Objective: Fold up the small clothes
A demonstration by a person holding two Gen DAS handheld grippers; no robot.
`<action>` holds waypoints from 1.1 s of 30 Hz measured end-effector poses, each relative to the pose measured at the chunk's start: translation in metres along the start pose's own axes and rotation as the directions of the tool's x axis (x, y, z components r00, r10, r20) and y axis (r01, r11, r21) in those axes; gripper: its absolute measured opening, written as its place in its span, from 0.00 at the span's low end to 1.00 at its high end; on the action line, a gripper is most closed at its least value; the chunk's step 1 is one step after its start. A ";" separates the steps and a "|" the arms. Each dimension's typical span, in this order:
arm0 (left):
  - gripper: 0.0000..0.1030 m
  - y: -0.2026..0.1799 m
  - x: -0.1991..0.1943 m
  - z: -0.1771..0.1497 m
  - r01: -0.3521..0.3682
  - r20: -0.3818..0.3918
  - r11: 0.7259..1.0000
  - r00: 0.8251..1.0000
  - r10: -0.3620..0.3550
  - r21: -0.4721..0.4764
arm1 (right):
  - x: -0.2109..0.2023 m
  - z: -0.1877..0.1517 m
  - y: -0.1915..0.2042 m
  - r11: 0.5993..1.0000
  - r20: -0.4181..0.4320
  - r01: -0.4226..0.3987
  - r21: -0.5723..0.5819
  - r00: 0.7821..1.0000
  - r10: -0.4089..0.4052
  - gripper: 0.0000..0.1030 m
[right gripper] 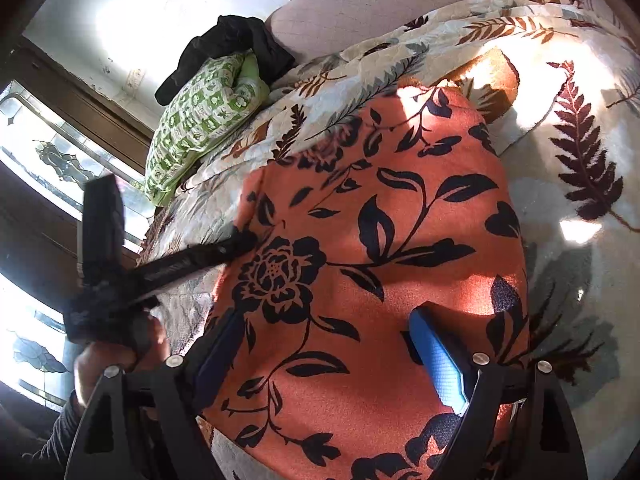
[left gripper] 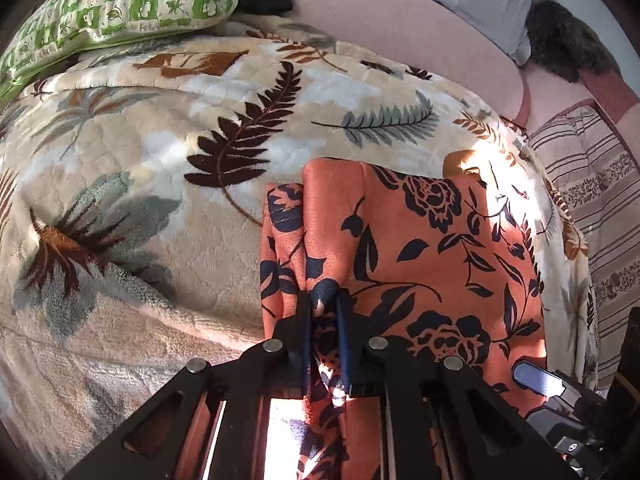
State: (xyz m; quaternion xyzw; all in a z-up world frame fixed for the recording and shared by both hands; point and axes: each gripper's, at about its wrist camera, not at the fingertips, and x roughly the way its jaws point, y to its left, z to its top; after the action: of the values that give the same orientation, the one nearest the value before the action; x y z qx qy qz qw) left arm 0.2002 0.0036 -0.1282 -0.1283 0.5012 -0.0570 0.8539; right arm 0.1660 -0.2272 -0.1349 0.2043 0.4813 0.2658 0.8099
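Note:
An orange garment with a dark navy flower print (left gripper: 432,248) lies on a cream leaf-patterned blanket (left gripper: 160,160). My left gripper (left gripper: 325,300) is shut on a bunched edge of the garment at its left side; cloth hangs down between the fingers. In the right wrist view the same garment (right gripper: 380,240) fills the middle. My right gripper (right gripper: 324,336) is open, its blue-padded fingers (right gripper: 438,364) spread wide just over the cloth, holding nothing. The left gripper shows there at the garment's left edge (right gripper: 240,242), and the right gripper's blue pad shows low right in the left wrist view (left gripper: 536,378).
A green and white patterned pillow (left gripper: 120,4) and a black garment (right gripper: 236,44) lie at the bed's head. A pink headboard cushion (left gripper: 400,28), a grey pillow (left gripper: 492,4) and a striped cloth (left gripper: 588,184) are on the right. A window (right gripper: 48,168) is to the left.

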 end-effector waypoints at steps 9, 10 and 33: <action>0.13 -0.004 -0.003 0.002 -0.007 -0.008 0.999 1.000 0.007 0.036 | -0.019 0.057 -0.011 0.983 0.067 -0.127 0.134 0.991 0.119 0.84; 0.13 -0.004 -0.002 0.002 -0.008 -0.008 0.999 1.000 0.009 0.038 | -0.015 0.070 -0.018 0.971 0.068 -0.164 0.172 0.986 0.154 0.84; 0.20 -0.021 -0.053 -0.057 -0.049 0.013 0.992 0.999 0.048 0.119 | -0.016 0.002 -0.013 0.954 0.011 -0.159 0.254 0.987 0.162 0.84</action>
State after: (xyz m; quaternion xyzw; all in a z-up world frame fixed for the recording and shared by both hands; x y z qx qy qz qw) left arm 0.1254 -0.0136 -0.1039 -0.0651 0.4957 -0.0653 0.8636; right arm 0.1646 -0.2477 -0.1312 0.3436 0.4974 0.2679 0.7502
